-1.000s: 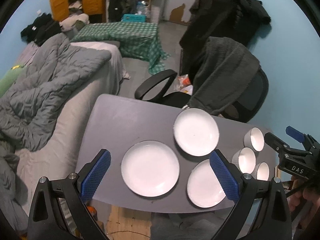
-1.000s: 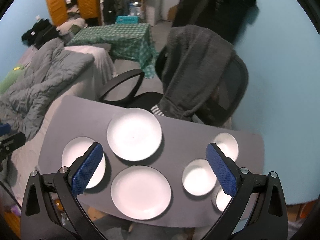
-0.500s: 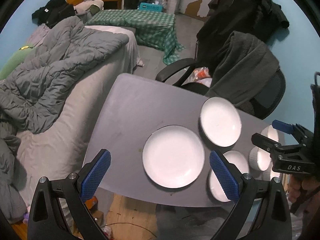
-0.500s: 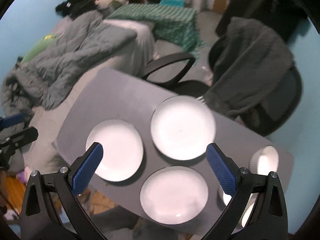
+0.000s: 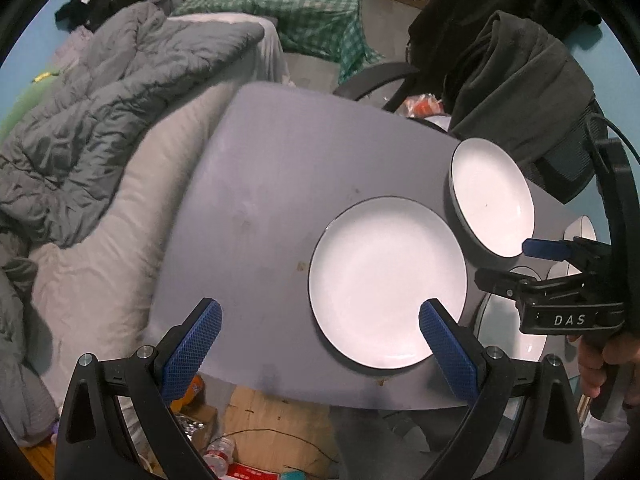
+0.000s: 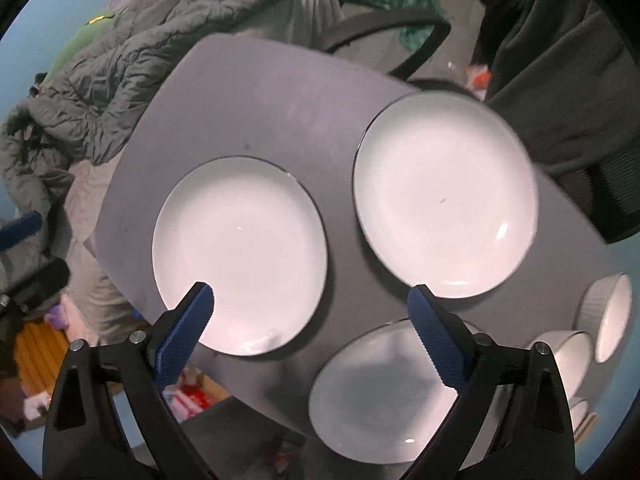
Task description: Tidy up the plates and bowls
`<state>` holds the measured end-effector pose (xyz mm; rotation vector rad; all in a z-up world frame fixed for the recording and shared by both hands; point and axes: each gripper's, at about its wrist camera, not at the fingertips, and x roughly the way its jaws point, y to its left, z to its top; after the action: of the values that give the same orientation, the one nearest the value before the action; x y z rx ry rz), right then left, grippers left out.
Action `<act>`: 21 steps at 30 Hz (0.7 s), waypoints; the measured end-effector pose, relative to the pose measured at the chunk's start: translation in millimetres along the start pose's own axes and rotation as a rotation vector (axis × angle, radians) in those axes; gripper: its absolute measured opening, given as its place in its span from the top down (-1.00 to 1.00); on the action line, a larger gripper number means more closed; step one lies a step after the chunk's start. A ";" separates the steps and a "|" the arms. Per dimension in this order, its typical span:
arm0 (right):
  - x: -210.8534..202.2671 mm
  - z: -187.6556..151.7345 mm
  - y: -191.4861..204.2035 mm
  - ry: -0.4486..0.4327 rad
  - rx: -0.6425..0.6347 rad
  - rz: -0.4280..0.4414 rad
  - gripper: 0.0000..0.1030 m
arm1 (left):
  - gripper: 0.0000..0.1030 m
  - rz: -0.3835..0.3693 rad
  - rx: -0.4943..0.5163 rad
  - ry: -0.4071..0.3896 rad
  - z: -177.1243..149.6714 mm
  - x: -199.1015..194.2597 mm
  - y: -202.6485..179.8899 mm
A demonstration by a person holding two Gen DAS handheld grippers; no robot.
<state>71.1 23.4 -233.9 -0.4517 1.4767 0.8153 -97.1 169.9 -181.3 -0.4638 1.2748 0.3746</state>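
Observation:
Three white plates lie apart on the grey table (image 5: 280,184). In the left wrist view they are the near plate (image 5: 386,280), the far plate (image 5: 492,196) and a third (image 5: 508,344) behind the right gripper (image 5: 508,264). In the right wrist view they are the left plate (image 6: 240,252), the far plate (image 6: 444,196) and the near plate (image 6: 380,396). White bowls (image 6: 608,316) stand at the table's right end. My left gripper (image 5: 320,336) is open and empty above the table's near edge. My right gripper (image 6: 308,320) is open and empty above the plates.
An office chair (image 5: 540,92) draped with dark clothes stands behind the table. A bed with a grey duvet (image 5: 100,108) runs along the table's left side. Clutter lies on the floor (image 5: 248,440) below the near edge. The left half of the table is bare.
Both grippers have moved left and lower toward the table, so the plates look larger. The right gripper now hangs over the plates. Nothing was picked up.

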 end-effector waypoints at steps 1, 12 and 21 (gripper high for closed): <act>1.7 -0.7 0.1 0.007 0.006 0.008 -0.87 | -0.95 0.002 -0.005 0.009 -0.8 5.9 2.2; 45.4 1.0 -2.5 0.097 0.007 0.038 -0.57 | -0.95 -0.027 -0.031 0.069 -0.9 65.2 11.7; 54.1 3.2 -10.5 0.098 0.065 0.088 -0.01 | -0.54 -0.047 -0.071 0.136 0.8 99.6 22.7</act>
<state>75.7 29.7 -288.6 -0.3851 1.6185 0.8216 -82.8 190.9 -280.3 -0.5872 1.3831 0.3542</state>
